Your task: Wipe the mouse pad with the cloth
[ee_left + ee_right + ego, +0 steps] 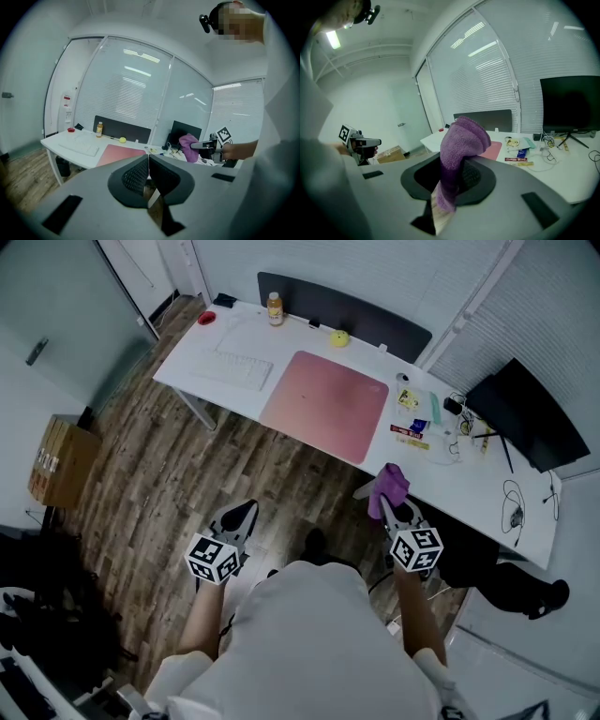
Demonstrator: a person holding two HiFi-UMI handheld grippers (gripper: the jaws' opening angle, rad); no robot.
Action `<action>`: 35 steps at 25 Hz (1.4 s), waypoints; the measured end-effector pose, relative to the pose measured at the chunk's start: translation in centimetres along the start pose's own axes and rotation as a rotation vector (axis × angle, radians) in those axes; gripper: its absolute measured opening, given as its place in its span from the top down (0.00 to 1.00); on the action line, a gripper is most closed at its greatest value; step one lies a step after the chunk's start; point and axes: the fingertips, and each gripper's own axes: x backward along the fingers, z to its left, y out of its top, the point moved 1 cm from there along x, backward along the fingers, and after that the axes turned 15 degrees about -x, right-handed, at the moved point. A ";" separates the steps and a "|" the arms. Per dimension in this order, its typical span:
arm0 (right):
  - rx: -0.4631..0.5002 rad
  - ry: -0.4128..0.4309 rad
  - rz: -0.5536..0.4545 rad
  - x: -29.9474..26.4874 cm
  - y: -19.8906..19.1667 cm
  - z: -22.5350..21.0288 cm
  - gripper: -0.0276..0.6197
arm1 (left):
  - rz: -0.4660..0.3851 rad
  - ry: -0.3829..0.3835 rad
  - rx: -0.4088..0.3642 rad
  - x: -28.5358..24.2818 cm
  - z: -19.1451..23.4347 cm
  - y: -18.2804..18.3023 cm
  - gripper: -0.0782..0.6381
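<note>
**Cloth held in right gripper; pad untouched, both grippers off the desk**

Head view. The right gripper (386, 504), lower right of centre, was clamped on a purple cloth (392, 482). In the right gripper view the cloth stood bunched above the jaws, with a short tail hanging below them.

The left gripper (244, 514), lower left of centre, had its jaws brought together with nothing between them, as its own view showed. It was over the wood floor (169, 474), on the near side of the white desk (487, 486).

The pink mouse pad (326, 404) lay flat on the desk, upper centre of the frame. The cloth sat below and to the right of it in the frame, not touching it.

Also noted:
- A white keyboard (234, 369) lay just left of the pad.
- A bottle (275, 307) stood upright at the top of the frame.
- A small yellow round thing (339, 337) lay just right of the bottle.
- Small packets (411, 430) and cables (514, 502) lay right of the pad.
- A dark monitor (525, 418) was at the right edge.
- A cardboard box (56, 460) sat on the floor at the far left.
</note>
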 end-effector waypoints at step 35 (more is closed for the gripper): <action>-0.087 -0.074 0.096 -12.5 3.5 -7.5 0.83 | 0.060 -0.033 -0.011 -13.0 9.5 2.2 0.87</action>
